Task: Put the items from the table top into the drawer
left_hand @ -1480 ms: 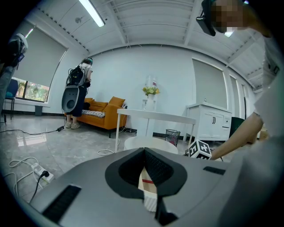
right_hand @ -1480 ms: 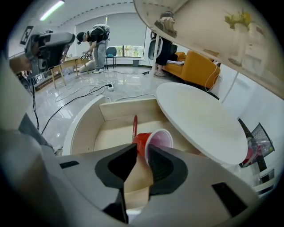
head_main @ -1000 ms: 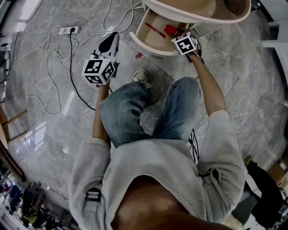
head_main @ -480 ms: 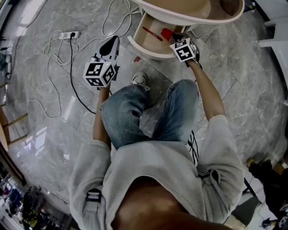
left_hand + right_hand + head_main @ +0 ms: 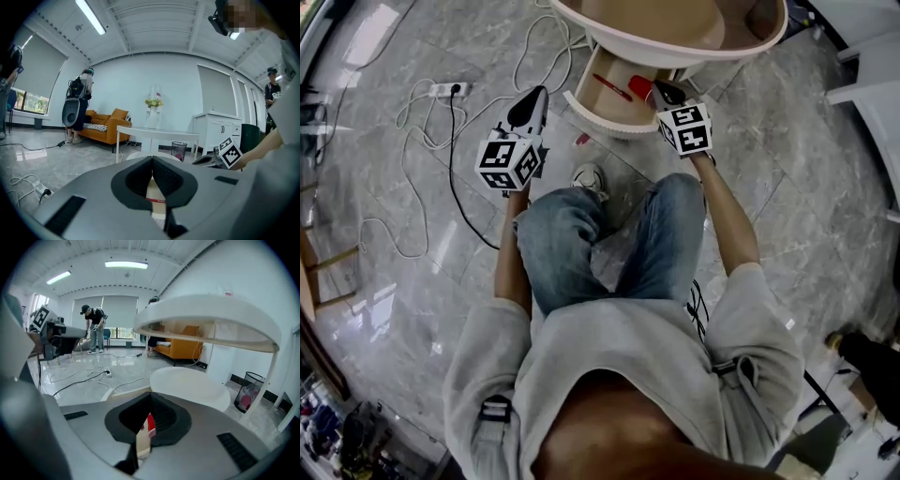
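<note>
Under the round white table top [image 5: 649,47], the drawer [image 5: 598,112] stands pulled out. A thin red pen [image 5: 610,87] and a thicker red item [image 5: 638,86] lie on its wooden bottom. My right gripper [image 5: 662,91] hangs over the drawer's right end; its jaws have just closed, tip to tip, with nothing between them. Through the slit below the tips [image 5: 151,401] the red item [image 5: 150,423] shows underneath. Left of the drawer my left gripper [image 5: 532,98] is held above the floor, shut and empty [image 5: 152,161].
A power strip [image 5: 450,63] and looping cables lie on the marble floor at the left. The person's knees and a shoe [image 5: 592,178] are just before the drawer. White furniture [image 5: 872,84] stands at the right. Other people stand far off in the room.
The right gripper has lifted up out of the drawer and drawn back a little, leaving the red item inside. The left gripper has risen slightly.
</note>
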`<state>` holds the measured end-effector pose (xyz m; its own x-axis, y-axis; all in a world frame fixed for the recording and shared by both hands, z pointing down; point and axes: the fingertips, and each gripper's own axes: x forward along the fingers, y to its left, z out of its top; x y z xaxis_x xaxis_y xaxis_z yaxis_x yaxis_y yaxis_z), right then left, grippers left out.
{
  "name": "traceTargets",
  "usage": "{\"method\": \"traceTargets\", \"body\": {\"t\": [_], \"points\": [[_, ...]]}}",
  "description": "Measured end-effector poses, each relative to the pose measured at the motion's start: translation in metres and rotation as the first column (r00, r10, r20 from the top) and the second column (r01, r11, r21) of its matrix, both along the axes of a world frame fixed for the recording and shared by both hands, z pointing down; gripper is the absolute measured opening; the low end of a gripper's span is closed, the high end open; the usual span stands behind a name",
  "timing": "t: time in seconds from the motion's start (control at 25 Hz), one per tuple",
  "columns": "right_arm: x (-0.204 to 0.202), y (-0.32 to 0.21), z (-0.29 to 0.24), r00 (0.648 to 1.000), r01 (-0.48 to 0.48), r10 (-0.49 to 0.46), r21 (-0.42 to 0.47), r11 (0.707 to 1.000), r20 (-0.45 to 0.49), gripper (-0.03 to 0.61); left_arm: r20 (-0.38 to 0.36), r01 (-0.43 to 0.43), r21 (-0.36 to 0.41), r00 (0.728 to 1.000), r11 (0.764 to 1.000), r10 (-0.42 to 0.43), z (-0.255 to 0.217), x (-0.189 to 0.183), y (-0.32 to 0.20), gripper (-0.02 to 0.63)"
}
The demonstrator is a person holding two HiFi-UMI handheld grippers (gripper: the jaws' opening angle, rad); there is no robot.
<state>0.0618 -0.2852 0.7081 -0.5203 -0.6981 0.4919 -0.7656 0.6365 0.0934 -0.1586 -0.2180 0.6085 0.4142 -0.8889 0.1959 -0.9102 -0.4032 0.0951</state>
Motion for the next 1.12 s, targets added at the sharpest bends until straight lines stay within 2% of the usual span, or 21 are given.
{"method": "traceTargets", "body": {"t": [0.32, 0.8, 1.12], "points": [[0.038, 0.032, -0.078, 0.982, -0.107, 0.087, 0.118, 0.987, 0.166, 0.025, -0.016, 0.032, 0.038, 0.999, 0.999, -0.032, -0.023, -0.005, 0.012, 0.015], [0.072, 0.053, -0.158, 0.968, -0.168, 0.118, 0.22, 0.961, 0.223, 0.023, -0.01, 0.061, 0.084, 0.998, 0.995, -0.06, -0.056, -0.002, 0.034, 0.015], [0.074, 0.053, -0.176, 0.969, -0.17, 0.116, 0.247, 0.954, 0.219, 0.023, 0.003, 0.07, 0.097, 0.998, 0.993, -0.07, -0.067, -0.002, 0.041, 0.015]]}}
